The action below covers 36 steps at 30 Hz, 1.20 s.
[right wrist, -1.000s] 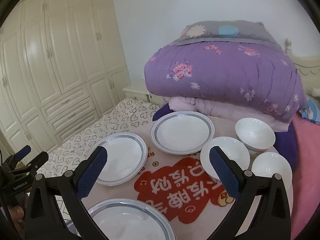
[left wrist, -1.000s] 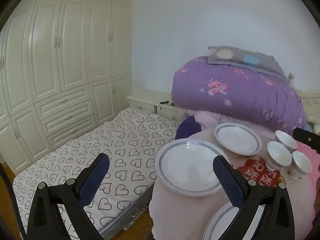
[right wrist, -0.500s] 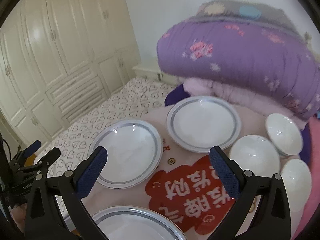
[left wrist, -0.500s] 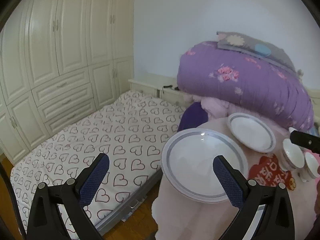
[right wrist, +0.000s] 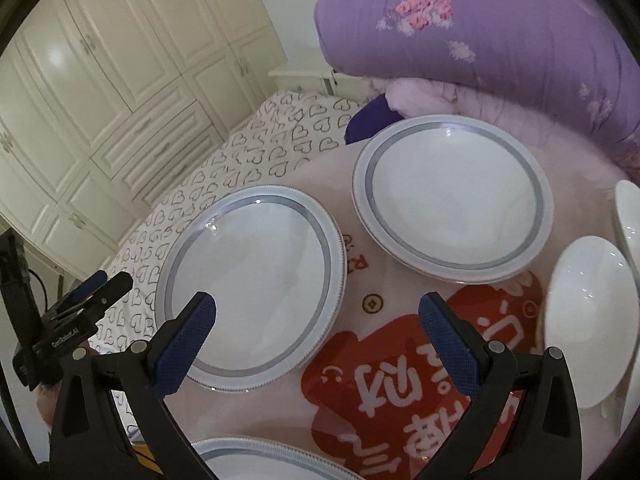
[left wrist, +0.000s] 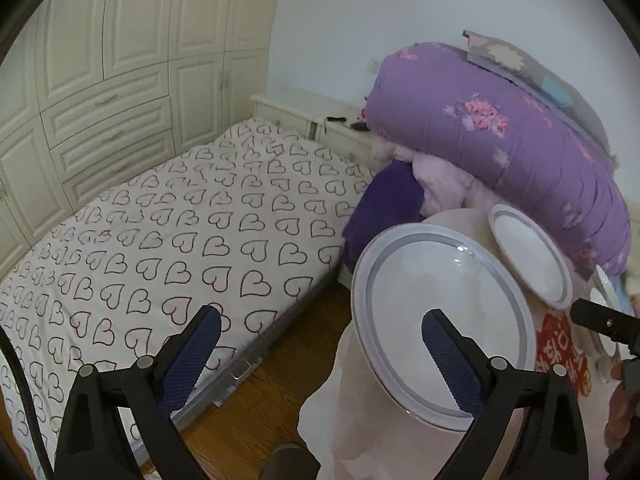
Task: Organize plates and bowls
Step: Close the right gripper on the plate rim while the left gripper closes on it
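Compared with a second ago, the table (right wrist: 400, 216) is seen from closer in both views: the near plate (left wrist: 440, 320) fills the lower right of the left wrist view, and in the right wrist view the purple quilt (right wrist: 500, 36) has been pushed to the upper edge. The left gripper (left wrist: 320, 344) is spread wide with nothing held, its right finger (left wrist: 448, 356) over the near plate; whether it touches cannot be told. The right gripper (right wrist: 316, 328) is likewise wide open and empty above the red patch of cloth (right wrist: 404, 384), between that plate and the bowl (right wrist: 592, 320). A far plate (right wrist: 452, 204) sits centre right, apart from the near one. A third plate (right wrist: 256, 460) is cut off by the bottom edge, and a second bowl (right wrist: 628, 216) by the right edge. The heart-print bed (left wrist: 168, 240) and the wardrobe (left wrist: 120, 60) occupy the left of the left wrist view
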Each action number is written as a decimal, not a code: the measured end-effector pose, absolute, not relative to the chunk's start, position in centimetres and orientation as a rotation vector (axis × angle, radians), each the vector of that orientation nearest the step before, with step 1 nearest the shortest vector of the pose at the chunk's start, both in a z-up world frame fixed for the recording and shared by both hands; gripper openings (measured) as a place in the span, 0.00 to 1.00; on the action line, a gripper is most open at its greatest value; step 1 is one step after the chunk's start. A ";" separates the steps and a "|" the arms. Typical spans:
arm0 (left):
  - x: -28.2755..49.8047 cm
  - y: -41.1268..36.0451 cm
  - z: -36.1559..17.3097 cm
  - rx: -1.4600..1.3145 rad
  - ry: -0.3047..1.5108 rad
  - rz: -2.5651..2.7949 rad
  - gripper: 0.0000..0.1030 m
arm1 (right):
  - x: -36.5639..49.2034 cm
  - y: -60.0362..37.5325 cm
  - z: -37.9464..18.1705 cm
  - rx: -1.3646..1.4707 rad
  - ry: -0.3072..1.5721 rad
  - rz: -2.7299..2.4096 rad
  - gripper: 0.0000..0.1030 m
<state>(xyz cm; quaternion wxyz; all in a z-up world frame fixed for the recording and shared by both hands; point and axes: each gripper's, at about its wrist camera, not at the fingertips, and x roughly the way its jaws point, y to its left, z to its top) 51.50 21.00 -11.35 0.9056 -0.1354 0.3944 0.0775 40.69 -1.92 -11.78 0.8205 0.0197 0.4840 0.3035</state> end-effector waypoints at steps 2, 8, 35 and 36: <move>52.6 21.7 -11.6 -0.284 0.823 0.150 0.94 | 41.3 -1.3 -12.1 0.040 1.046 0.648 0.97; 54.3 22.5 -12.8 -0.313 0.863 0.102 0.66 | 43.2 -0.2 -14.1 0.075 1.149 0.646 0.78; 59.1 23.6 -16.0 -0.370 0.975 -0.050 0.13 | 45.1 0.4 -17.8 0.103 1.230 0.629 0.21; 59.1 23.4 -15.9 -0.352 0.977 -0.046 0.14 | 45.0 0.4 -17.8 0.102 1.228 0.628 0.21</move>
